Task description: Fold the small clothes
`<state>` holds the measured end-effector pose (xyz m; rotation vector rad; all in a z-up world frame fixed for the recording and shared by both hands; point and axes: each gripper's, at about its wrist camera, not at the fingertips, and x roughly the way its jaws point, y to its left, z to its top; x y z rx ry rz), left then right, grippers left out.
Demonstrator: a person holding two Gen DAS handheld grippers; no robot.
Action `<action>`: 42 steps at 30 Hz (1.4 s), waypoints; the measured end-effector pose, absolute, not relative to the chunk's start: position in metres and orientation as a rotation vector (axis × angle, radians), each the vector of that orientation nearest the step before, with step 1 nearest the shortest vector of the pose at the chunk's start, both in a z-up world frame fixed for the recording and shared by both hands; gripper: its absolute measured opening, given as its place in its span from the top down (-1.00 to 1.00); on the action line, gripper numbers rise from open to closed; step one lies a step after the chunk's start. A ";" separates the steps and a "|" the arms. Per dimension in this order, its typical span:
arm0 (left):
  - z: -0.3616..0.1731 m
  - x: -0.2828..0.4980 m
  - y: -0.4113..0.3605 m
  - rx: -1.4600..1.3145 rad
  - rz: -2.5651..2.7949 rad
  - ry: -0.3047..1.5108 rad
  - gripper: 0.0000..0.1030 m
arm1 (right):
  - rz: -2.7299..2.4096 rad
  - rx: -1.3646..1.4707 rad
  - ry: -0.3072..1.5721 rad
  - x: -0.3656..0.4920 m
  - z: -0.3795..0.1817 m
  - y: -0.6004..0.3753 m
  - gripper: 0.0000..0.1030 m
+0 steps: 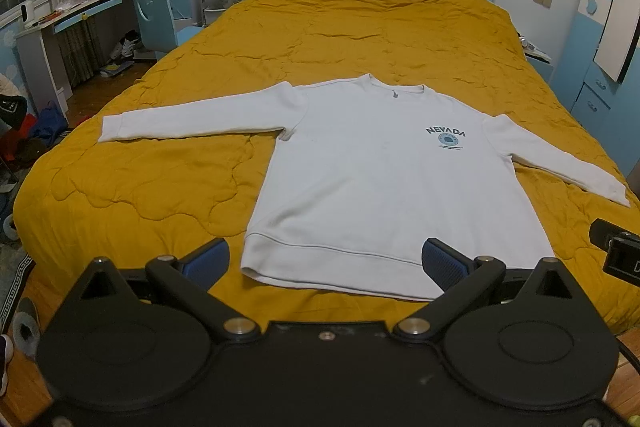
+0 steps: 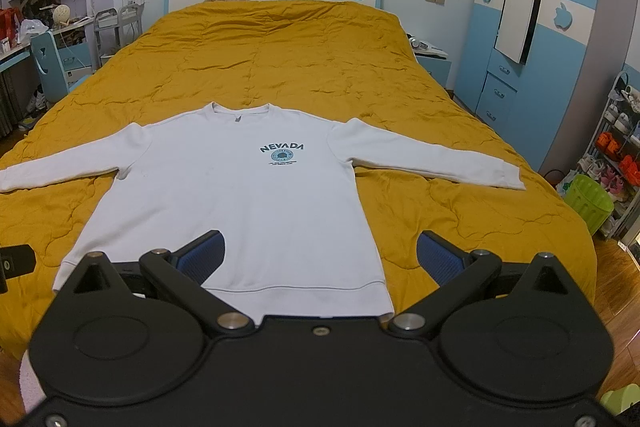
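a white long-sleeved cotton sweatshirt (image 2: 240, 195) lies flat, sleeves spread, on the near part of the mustard quilted bedspread (image 2: 288, 59). the left gripper (image 1: 326, 263) and right gripper (image 2: 320, 259) hover spread wide and empty. best to pinch one cuff and its shoulder, then fold inward evenly.

two matte black handheld claws with blue-padded fingers

the left claw (image 1: 326, 259) has a broad black plate with two round raised discs, triangular cut-outs above them, and silver pivot pins on its angled link arms; its fingers (image 1: 442, 265) wear blue ribbed pads. the right claw (image 2: 320, 255) is built alike: black body, twin discs, silver rivets, a small centre screw, and blue textured pads on its fingers (image 2: 202, 259). small screws sit at the lower corners of each body.
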<state>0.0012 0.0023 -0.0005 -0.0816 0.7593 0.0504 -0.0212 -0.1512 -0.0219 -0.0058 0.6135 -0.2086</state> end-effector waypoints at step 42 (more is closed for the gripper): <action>-0.010 0.028 0.016 -0.114 0.054 0.778 -1.00 | -0.202 -0.032 0.618 0.004 -0.029 -0.144 -1.00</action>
